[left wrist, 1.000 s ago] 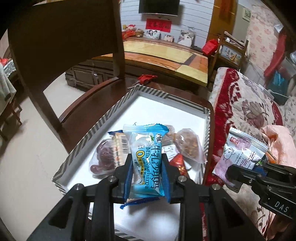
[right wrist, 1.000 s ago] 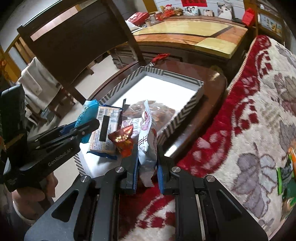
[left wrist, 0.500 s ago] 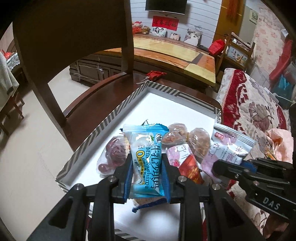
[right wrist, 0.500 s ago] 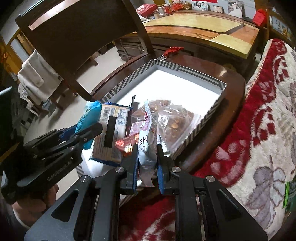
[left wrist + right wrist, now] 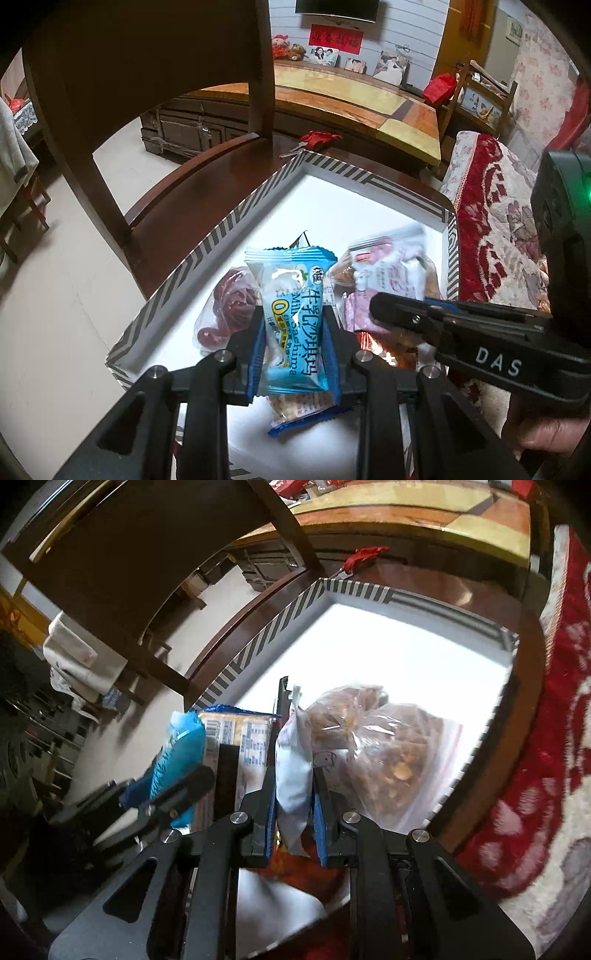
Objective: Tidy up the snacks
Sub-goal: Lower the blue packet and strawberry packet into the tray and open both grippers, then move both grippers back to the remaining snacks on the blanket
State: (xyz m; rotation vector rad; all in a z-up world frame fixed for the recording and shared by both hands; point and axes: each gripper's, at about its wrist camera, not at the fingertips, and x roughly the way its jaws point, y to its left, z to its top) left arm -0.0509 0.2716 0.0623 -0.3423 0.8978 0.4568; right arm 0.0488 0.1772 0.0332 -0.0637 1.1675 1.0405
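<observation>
The right gripper [image 5: 291, 794], clamped on a white and pink snack packet [image 5: 291, 771], has swung in from over the red floral sofa cover [image 5: 495, 229] until packet and gripper hang over the right side of the striped-rimmed tray [image 5: 236, 218], above the clear bags of nut snacks [image 5: 384, 753] near its right edge. In the left wrist view it now crosses in front of those bags, just beside the blue Milk Sachima packet [image 5: 293, 321]. The person's hand [image 5: 546, 432] on its grip has come into sight at the lower right.
</observation>
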